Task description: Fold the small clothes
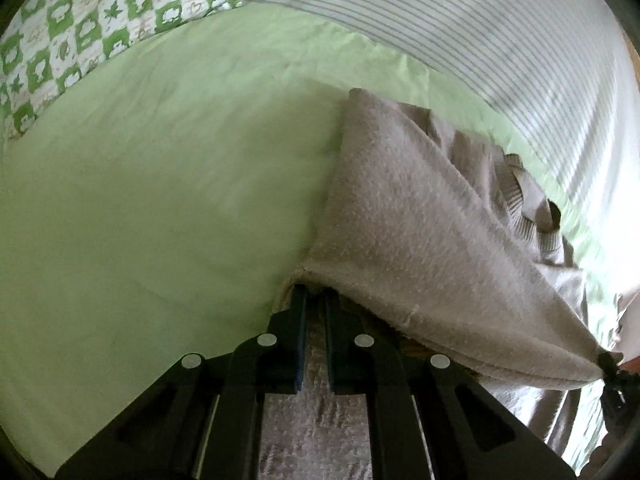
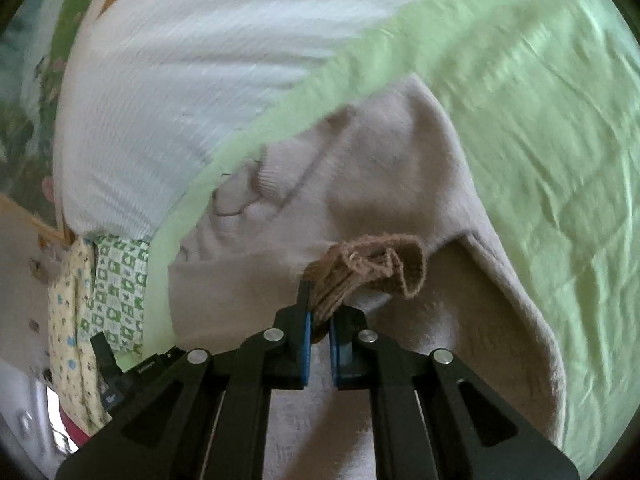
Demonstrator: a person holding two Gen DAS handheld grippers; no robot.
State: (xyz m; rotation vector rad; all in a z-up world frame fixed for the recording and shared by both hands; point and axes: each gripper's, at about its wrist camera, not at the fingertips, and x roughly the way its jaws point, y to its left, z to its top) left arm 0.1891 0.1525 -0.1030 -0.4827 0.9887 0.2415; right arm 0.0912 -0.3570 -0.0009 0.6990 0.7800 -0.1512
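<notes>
Green bed sheet (image 1: 160, 200), beige sweater (image 1: 400, 216) (partly lifted), striped blanket (image 1: 480, 32)

Grippers: two were in view, the left gripper (image 1: 315, 300) and the right gripper (image 2: 318, 308).
Garments: one, a beige sweater (image 1: 400, 208) with a ribbed cuff.
Brown knitted pieces: one brown trim (image 2: 372, 264), bunched at the right fingers.
Bed sheets: one, a light green sheet (image 1: 160, 200).
Striped white covers: one striped cover (image 1: 500, 32).
Green-checked pillows: one checked pillow (image 1: 80, 20).

Green sheet (image 1: 140, 200); striped white cloth (image 1: 500, 40); green-checked pillow (image 1: 80, 28) at far edge.
</notes>
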